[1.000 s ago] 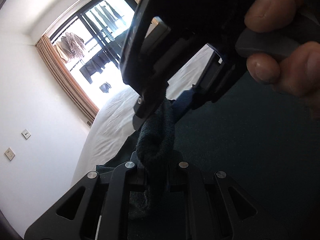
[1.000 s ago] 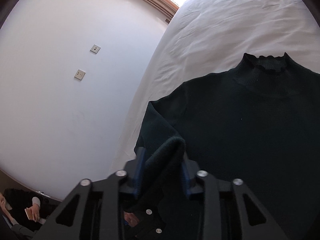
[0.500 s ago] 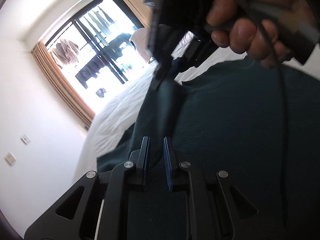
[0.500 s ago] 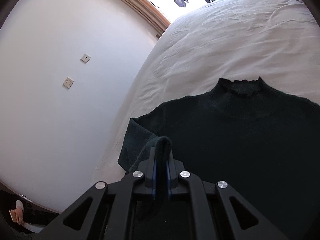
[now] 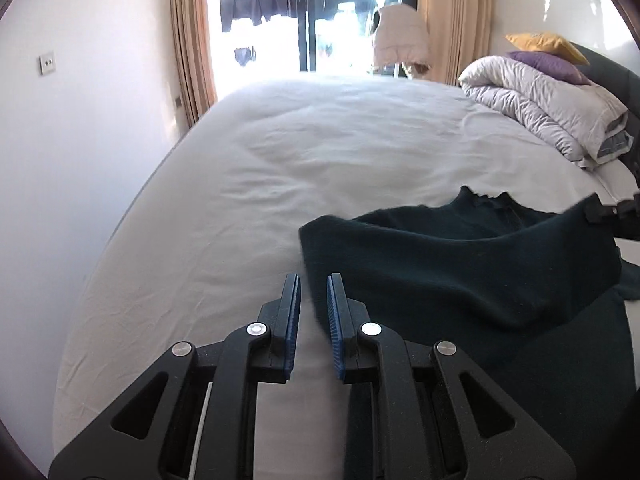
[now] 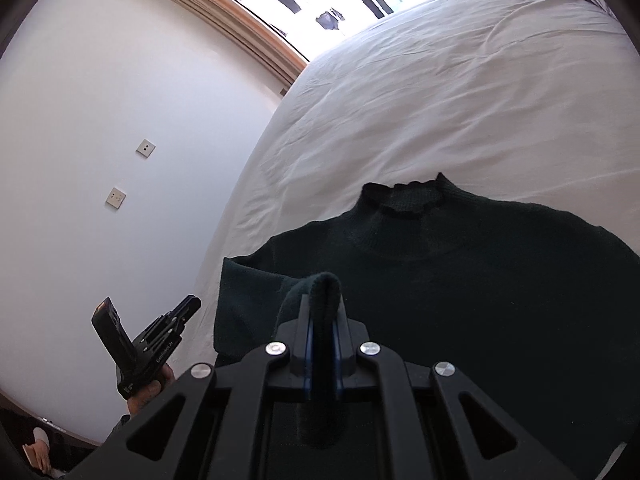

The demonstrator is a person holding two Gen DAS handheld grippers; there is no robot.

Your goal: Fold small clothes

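Note:
A dark green knit sweater (image 6: 460, 276) with a ruffled collar (image 6: 408, 200) lies on the white bed (image 6: 460, 92). My right gripper (image 6: 322, 312) is shut on the end of its sleeve (image 6: 320, 292) and holds it up over the sweater's body. In the left wrist view the sleeve (image 5: 460, 272) stretches across to the right, where the right gripper (image 5: 608, 210) shows at the edge. My left gripper (image 5: 313, 296) is open and empty, just left of the sweater, above the sheet. It also shows in the right wrist view (image 6: 160, 336), low left.
A rolled white duvet (image 5: 548, 100) with purple and yellow pillows (image 5: 548, 50) lies at the far right of the bed. A window with curtains (image 5: 312, 12) is behind the bed. A white wall (image 5: 80, 120) runs along the left edge. A person sits low left (image 6: 36, 448).
My left gripper let go of the sleeve, opened and swung away to the left. My right gripper keeps the sleeve and has drawn it back across the sweater.

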